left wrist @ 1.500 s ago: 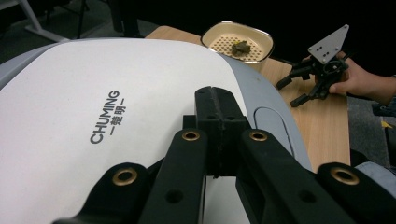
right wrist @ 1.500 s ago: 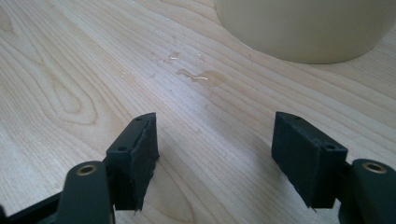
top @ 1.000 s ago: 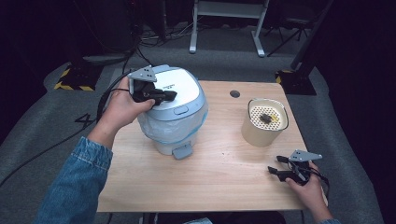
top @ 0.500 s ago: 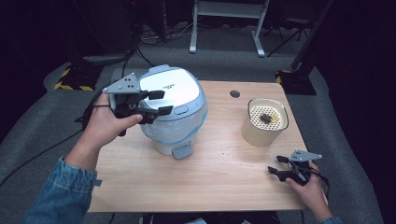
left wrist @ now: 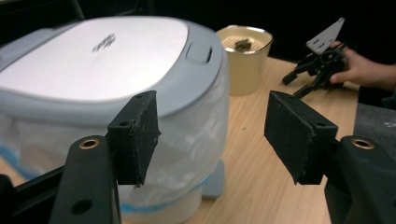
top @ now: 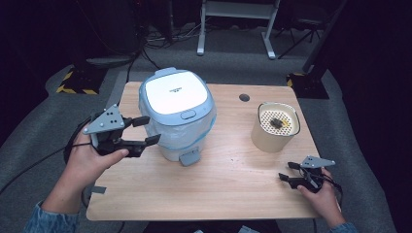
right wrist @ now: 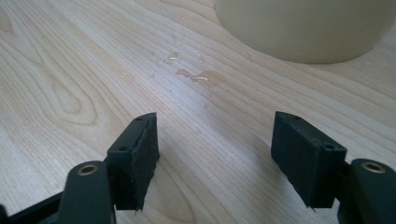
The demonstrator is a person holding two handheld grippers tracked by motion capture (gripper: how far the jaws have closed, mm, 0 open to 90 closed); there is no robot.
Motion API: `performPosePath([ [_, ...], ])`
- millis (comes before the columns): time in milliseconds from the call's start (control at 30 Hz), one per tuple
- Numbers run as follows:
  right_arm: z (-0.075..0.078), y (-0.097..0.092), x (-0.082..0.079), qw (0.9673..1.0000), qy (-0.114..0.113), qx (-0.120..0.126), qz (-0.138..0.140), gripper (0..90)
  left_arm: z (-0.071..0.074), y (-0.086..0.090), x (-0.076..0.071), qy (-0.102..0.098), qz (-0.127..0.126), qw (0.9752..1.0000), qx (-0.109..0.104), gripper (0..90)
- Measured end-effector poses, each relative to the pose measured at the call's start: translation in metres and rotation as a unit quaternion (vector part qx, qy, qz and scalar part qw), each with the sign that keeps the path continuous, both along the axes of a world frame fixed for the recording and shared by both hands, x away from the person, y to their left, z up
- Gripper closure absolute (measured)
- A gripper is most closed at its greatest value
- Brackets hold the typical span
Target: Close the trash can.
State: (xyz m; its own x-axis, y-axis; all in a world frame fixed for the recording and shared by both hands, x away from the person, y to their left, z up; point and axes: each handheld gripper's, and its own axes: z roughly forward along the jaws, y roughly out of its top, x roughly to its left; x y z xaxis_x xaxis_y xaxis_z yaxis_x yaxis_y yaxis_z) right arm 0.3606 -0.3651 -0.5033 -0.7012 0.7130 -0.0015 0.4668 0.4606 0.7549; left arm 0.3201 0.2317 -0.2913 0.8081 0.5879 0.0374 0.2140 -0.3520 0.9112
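My left gripper (top: 145, 131) stands at the left edge of the table (top: 228, 189), just beside the cooker (top: 177, 114) and not touching it. Its jaws have just been opening and now gape wide, with nothing between them; in the left gripper view the pads (left wrist: 140, 135) frame the cooker's plastic-wrapped side and bare wood. The cooker sits on the left half of the table with its white lid (left wrist: 93, 56) shut and its latch button facing me.

My right gripper (top: 287, 171) rests low near the table's right front corner, jaws wide apart and holding nothing. In the right gripper view they open over bare wood, with a few water drops (right wrist: 201, 77) ahead and the cream pot (top: 274, 127) just beyond. The pot stands well apart from the cooker, on the right.
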Motion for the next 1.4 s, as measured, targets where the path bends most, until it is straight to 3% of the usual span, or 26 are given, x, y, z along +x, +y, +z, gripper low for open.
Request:
performPosePath([
  [400, 0.0, 0.0, 0.001, 1.0, 0.001, 0.002, 0.004, 32.3, -0.044, 0.017, -0.016, 0.033, 0.021, 0.9992, 0.001, 35.5],
  [667, 0.0, 0.0, 0.001, 1.0, 0.0, 0.001, 0.004, 32.3, -0.081, 0.024, -0.022, 0.042, 0.037, 0.9983, 0.019, 35.1],
  [867, 0.0, 0.0, 0.001, 1.0, 0.0, 0.001, 0.004, 32.3, -0.107, 0.03, -0.023, 0.057, 0.052, 0.997, 0.005, 34.9],
  [1300, 0.0, 0.0, 0.001, 1.0, 0.0, 0.0, 0.004, 32.3, -0.166, 0.03, -0.022, 0.106, 0.065, 0.9921, 0.011, 32.8],
  [1400, 0.0, 0.0, 0.001, 1.0, 0.0, 0.0, 0.004, 32.3, -0.178, 0.03, -0.021, 0.119, 0.069, 0.9902, 0.028, 32.7],
])
